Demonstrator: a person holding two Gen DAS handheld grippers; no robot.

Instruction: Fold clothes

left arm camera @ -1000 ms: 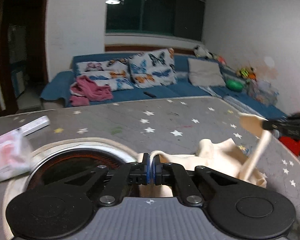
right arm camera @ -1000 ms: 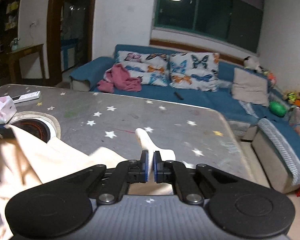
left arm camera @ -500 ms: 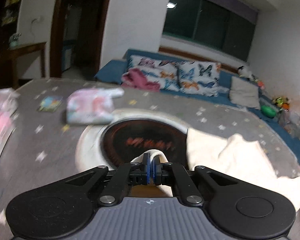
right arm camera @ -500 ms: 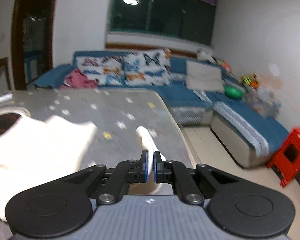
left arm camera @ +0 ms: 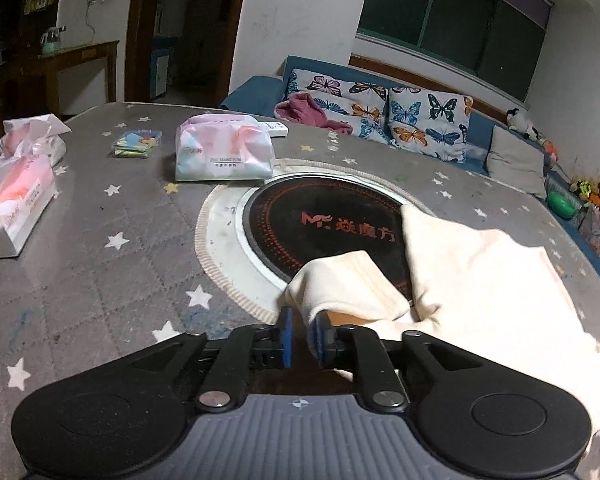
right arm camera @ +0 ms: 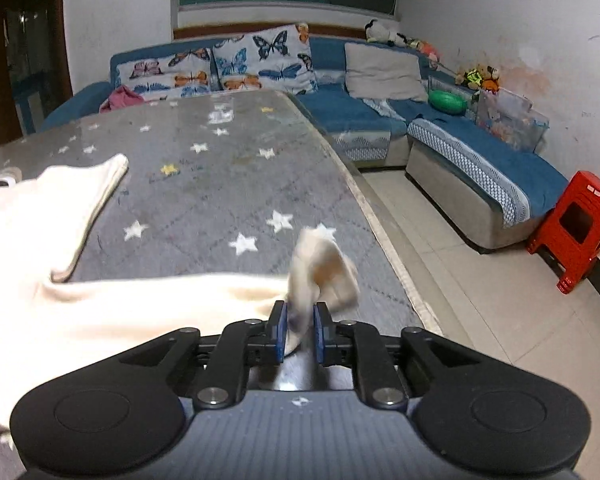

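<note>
A cream garment (left arm camera: pixel 480 280) lies spread on the grey star-patterned table (left arm camera: pixel 100 280), partly over the round black hotplate (left arm camera: pixel 324 224). My left gripper (left arm camera: pixel 302 334) is slightly open, low over the table, with a cream corner (left arm camera: pixel 340 284) resting just ahead of it and against the right finger. In the right wrist view the garment (right arm camera: pixel 60 312) stretches to the left. My right gripper (right arm camera: pixel 298 330) is slightly open, and a blurred cream corner (right arm camera: pixel 324 268) hangs loosely between its fingers near the table's right edge.
Tissue packs (left arm camera: pixel 224 152) (left arm camera: pixel 16 204) and a small packet (left arm camera: pixel 138 144) lie on the table's left and far side. The table's right edge (right arm camera: pixel 380 240) drops to a tiled floor. A blue sofa (right arm camera: pixel 480 160) and a red stool (right arm camera: pixel 572 228) stand beyond.
Both grippers came down to the table and opened slightly, loosening the cream corners they held. The garment now lies flat. The left view swung left, the right view swung right.
</note>
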